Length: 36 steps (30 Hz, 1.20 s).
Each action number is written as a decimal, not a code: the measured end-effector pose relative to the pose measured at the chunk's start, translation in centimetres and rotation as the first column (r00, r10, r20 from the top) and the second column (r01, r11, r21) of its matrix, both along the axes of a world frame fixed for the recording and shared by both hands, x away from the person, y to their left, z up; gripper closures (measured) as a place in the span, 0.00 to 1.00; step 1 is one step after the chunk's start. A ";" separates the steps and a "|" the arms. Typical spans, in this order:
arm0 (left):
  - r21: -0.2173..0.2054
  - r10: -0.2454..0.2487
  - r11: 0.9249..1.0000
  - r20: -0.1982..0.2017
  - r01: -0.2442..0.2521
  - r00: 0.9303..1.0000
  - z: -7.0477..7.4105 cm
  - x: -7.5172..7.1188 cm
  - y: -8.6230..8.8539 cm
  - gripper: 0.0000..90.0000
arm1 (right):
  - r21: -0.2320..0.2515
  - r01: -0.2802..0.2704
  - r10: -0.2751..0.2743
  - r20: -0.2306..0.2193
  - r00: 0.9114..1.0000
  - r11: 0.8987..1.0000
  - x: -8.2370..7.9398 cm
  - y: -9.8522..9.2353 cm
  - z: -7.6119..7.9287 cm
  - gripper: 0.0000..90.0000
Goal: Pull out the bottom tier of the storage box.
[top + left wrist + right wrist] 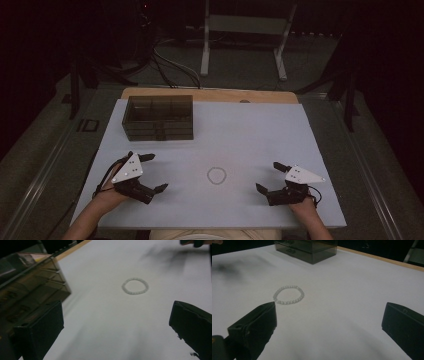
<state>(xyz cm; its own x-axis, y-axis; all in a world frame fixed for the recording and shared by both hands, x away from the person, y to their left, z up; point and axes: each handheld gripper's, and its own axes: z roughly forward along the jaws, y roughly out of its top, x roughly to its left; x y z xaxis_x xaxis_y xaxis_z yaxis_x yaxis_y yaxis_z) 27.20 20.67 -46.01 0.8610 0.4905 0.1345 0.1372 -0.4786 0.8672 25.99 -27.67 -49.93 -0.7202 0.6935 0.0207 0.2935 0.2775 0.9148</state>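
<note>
A pale beaded bracelet [217,175] lies flat as a ring on the white table sheet [240,130], between the two hands. It appears ahead of the jaws in the left gripper view [135,286] and in the right gripper view [288,294]. My left gripper [154,172] sits left of the bracelet, open, with nothing between its jaws. My right gripper [271,177] sits to the bracelet's right, also open and holding nothing. Both hover near the table's front edge.
A dark see-through drawer box [158,117] stands at the back left of the sheet, also seen close on the left [27,285] and far off [307,247]. Behind the table are cables and a white stand's legs [205,50] on the floor.
</note>
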 end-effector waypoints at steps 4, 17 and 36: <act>0.041 0.008 0.999 -0.002 -0.007 1.000 0.4 0.4 0.3 0.01 | 0.004 0.004 -0.005 0.007 1.000 1.000 -0.1 0.0 0.1 0.00; 0.177 0.019 0.984 0.056 -0.029 0.998 2.1 2.5 0.7 0.01 | -0.001 -0.003 0.003 0.007 1.000 1.000 -0.1 0.1 0.1 0.00; 0.385 0.076 0.913 0.171 -0.138 0.982 1.3 6.3 -0.6 0.01 | 0.032 0.001 -0.001 0.001 1.000 0.999 -0.1 -0.2 0.3 0.00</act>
<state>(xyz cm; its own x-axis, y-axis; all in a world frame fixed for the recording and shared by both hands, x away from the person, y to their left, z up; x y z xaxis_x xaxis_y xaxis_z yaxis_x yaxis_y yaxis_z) 33.49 20.11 -44.73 0.7612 0.4593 0.4578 0.0912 -0.7747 0.6257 25.88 -27.82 -49.68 -0.7194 0.6933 0.0424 0.2930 0.2475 0.9235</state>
